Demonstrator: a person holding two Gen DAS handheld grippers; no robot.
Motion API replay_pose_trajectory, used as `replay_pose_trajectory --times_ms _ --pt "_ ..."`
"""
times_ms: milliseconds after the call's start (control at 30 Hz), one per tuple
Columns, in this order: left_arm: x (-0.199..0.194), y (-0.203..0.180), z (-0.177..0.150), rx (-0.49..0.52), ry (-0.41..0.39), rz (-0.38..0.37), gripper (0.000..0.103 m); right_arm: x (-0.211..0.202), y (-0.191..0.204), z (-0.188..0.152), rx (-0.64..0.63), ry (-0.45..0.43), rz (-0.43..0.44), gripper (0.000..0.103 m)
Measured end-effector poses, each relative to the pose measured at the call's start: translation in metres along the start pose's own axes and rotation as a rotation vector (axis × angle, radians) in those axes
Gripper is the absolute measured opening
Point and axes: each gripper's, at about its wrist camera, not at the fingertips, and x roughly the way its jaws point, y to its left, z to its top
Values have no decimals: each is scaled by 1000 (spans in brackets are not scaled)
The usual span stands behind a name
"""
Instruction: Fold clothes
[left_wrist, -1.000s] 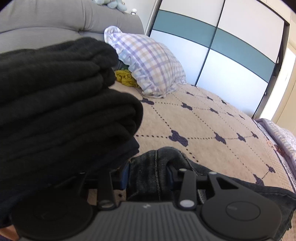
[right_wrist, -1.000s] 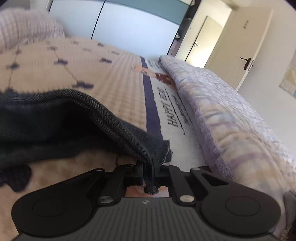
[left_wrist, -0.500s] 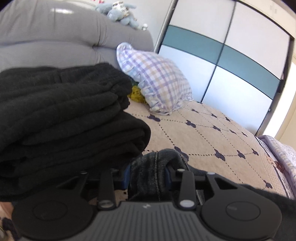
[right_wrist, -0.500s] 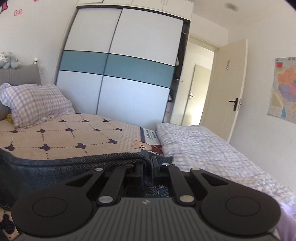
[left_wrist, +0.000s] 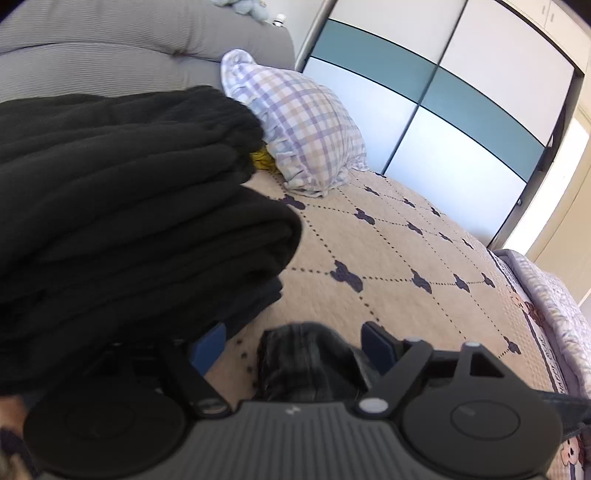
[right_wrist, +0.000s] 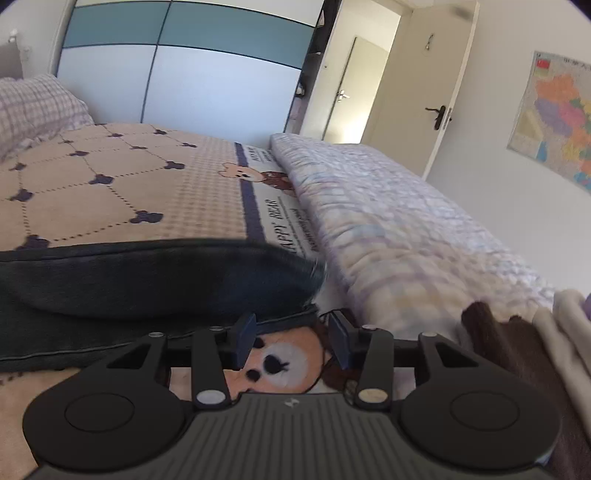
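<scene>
Left gripper (left_wrist: 293, 345): the jaws have just been opening and stand wide apart. A bunched fold of the dark denim garment (left_wrist: 306, 363) lies between the blue pads (left_wrist: 208, 347), with a clear gap on either side; the pads do not press on it. The fold sits at lower centre of the left wrist view, blurred.

Right gripper (right_wrist: 291, 341): the jaws have just been opening and stand partly apart. Nothing lies between the blue pads (right_wrist: 243, 338); the bear print (right_wrist: 280, 363) on the bedspread shows through the gap. In the right wrist view the denim garment (right_wrist: 147, 284) lies folded on the bed, spanning from the left edge to the centre of the frame, just beyond the fingertips. Its rounded folded end at centre is blurred.

Surroundings:
- A stack of folded black clothes (left_wrist: 122, 221) fills the left half of the left wrist view and rests on the beige bedspread (left_wrist: 388, 258), just beside the left pad.
- A checked pillow (left_wrist: 303, 125) leans at upper centre, behind the stack. A small yellow item (left_wrist: 262, 159) shows between them.
- A pale quilted cover (right_wrist: 399, 225) runs along the right side of the bedspread in the right wrist view.
- A sliding wardrobe (right_wrist: 184, 62) with a teal band stands behind the bed. A door (right_wrist: 439, 85) stands at upper right.
</scene>
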Motion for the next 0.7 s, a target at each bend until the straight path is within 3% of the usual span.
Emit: replay_pose_trajectory --times_ms 100,200,300,467,633,700 --pt "-29 10 -27 28 38 16 93 -29 6 -16 -35 47 126 55" --pt "-56 26 -58 13 82 15 93 -55 15 -42 -102 101 166 55" --pt "-78 44 -89 -27 118 28 93 -79 10 -71 -83 165 197 56" --pt "-93 67 -117 -109 155 38 93 -98 2 -113 -121 242 123 56" --pt "-90 64 -125 -122 153 11 94 -102 -28 -137 51 306 99 56" --pt "-86 59 -127 -115 157 -1 94 -107 -39 -143 129 317 129 53"
